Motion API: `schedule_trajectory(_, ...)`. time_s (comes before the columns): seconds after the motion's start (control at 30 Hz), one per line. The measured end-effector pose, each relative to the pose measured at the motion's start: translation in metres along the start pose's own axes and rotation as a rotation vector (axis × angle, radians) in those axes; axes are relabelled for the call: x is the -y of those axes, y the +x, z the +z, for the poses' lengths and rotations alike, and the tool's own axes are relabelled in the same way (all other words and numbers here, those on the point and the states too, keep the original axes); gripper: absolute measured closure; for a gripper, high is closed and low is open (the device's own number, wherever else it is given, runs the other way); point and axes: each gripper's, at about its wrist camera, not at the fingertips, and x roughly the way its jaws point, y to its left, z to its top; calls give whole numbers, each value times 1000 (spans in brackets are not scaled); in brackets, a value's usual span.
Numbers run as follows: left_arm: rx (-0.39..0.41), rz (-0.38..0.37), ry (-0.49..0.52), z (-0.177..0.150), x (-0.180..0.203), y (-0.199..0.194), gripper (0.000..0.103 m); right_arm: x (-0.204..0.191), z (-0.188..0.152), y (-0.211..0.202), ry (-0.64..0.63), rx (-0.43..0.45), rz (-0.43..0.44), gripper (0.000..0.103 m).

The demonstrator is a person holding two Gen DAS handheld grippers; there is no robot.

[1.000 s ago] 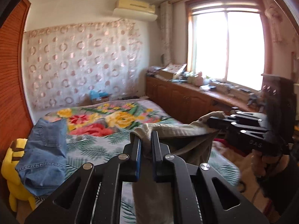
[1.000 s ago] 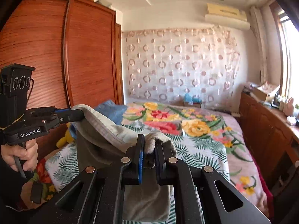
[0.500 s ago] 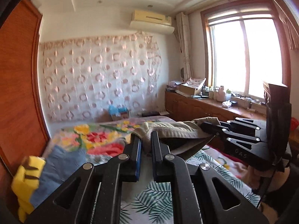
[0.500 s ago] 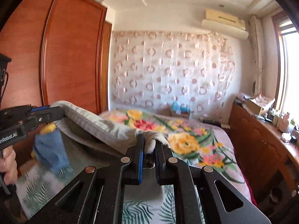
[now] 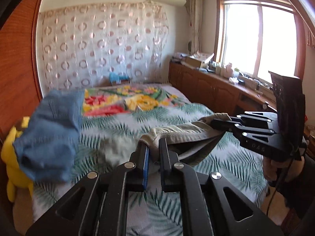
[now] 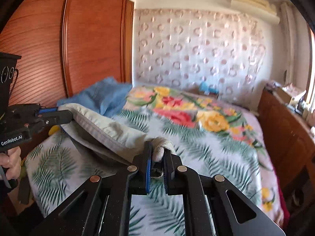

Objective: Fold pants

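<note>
Grey-green pants [image 5: 183, 133] hang by their waistband between my two grippers, above the near part of the bed. My left gripper [image 5: 153, 147] is shut on one end of the waistband. My right gripper [image 6: 157, 149] is shut on the other end. The waistband [image 6: 102, 125] stretches between them, with the rest of the pants drooping below. The right gripper shows in the left wrist view [image 5: 214, 122], and the left gripper shows in the right wrist view [image 6: 65, 114].
The bed [image 5: 122, 122] has a floral and fern-print cover. Blue jeans [image 5: 51, 129] lie piled at its left side over a yellow plush toy [image 5: 11, 149]. A wooden wardrobe [image 6: 59, 49] stands left; a wooden cabinet [image 5: 212, 90] under the window stands right.
Both grippers have dropped lower with the pants; the views now show more of the bed and less of the ceiling. The grip on the waistband is unchanged.
</note>
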Motion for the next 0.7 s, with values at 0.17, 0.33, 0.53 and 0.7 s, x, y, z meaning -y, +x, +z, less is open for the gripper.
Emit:
schedule_trajectory(0.17,-31,1,13,-19,8,-5,93,7,2,-12,29,-35,38,93)
schedule_trajectory(0.33,-65,2,11,-33,7,-2,93,13,-3,-8,44,-61,57,93)
schedule_trajectory(0.53,-87,-1,19,-47,12,-5,93,19,-13,1,63,-102,75,93)
schedule_trajectory(0.7,-114,0,42,-61,19,-9,93,20,-21,13,73,-127,91,93)
